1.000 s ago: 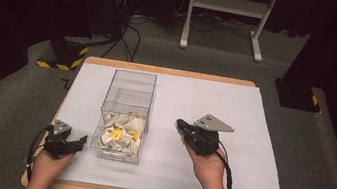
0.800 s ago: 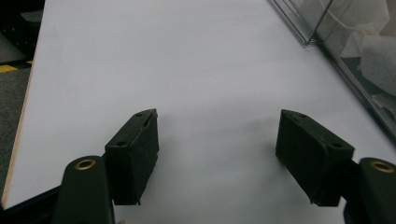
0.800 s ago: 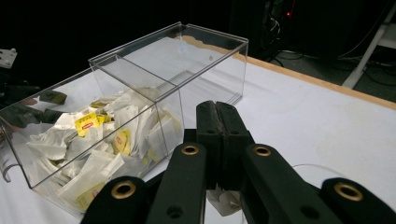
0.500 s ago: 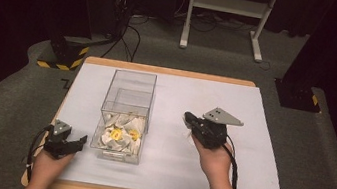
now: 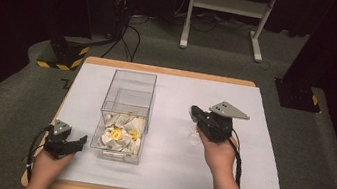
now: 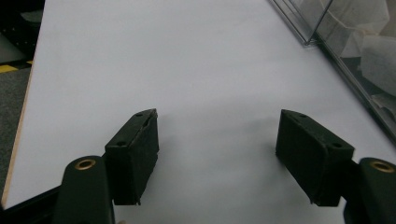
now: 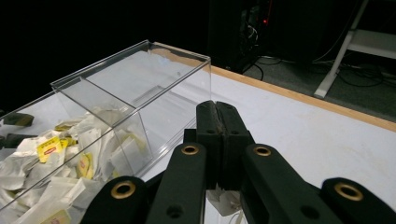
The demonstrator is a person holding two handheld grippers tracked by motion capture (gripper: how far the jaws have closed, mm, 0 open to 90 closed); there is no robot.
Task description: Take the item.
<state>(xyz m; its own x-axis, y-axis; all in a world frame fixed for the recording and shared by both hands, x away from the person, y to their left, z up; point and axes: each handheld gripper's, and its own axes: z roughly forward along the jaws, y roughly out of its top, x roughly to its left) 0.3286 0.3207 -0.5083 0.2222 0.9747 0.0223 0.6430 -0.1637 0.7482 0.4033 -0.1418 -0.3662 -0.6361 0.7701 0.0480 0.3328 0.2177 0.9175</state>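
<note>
Two grippers in play: the right gripper (image 5: 197,115) has its jaws pressed tight together, a tea bag (image 7: 227,201) dangling just beneath them, right of the clear box (image 5: 125,113). Left gripper (image 6: 219,158) rests wide open, nothing between, on the white table (image 5: 164,175).

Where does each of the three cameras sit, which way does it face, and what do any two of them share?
High view: above the person's side, facing forward and down on the white-covered wooden table; both forearms, left gripper, right gripper.
Left gripper view: rides the left gripper, facing down at the white cover; open black jaws.
Right gripper view: rides the right gripper, facing across the table; shut jaws, a small white packet under them.
Shared: the clear plastic box of white and yellow tea bag packets.
</note>
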